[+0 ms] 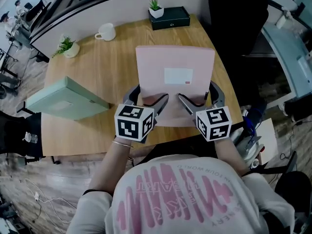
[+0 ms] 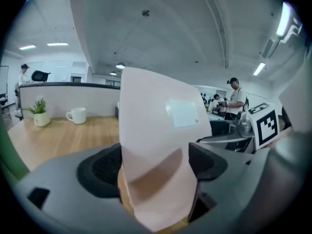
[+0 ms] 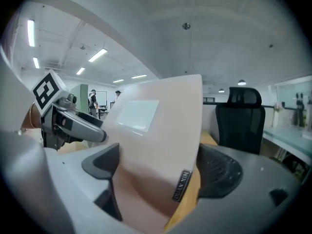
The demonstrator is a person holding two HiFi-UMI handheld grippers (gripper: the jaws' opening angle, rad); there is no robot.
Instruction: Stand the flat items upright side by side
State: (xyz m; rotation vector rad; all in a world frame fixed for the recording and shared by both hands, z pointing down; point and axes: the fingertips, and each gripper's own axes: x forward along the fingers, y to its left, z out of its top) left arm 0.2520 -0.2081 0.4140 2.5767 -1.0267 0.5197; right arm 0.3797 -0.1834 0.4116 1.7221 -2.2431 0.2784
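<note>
The left tool [image 1: 147,98] and the right tool [image 1: 199,96] are both clamping the near edge of the pink folder [image 1: 175,65]. Each gripper view is showing that tool's jaws pressing on the pink sheet from either side, with nothing else between them. The folder is sitting mid-desk straight ahead of the person. It is rising on a slant away from the tools, with its white label facing up and back. Whether any edge of it is touching the desk [image 1: 117,67] I cannot tell.

Off to the left, well apart from the folder, the green box [image 1: 68,99] is lying on its broad face near the desk's edge, and neither tool is touching it.

Farther back, a white mug [image 1: 106,32] and a small potted plant [image 1: 67,46] are standing at the far left. A black case [image 1: 170,17] with a second plant [image 1: 155,7] on it is sitting at the far edge.

By my reading the task is barely getting going. One flat item is being tipped up but is not yet standing alone, the other is lying down, and the two are nowhere near side by side.
</note>
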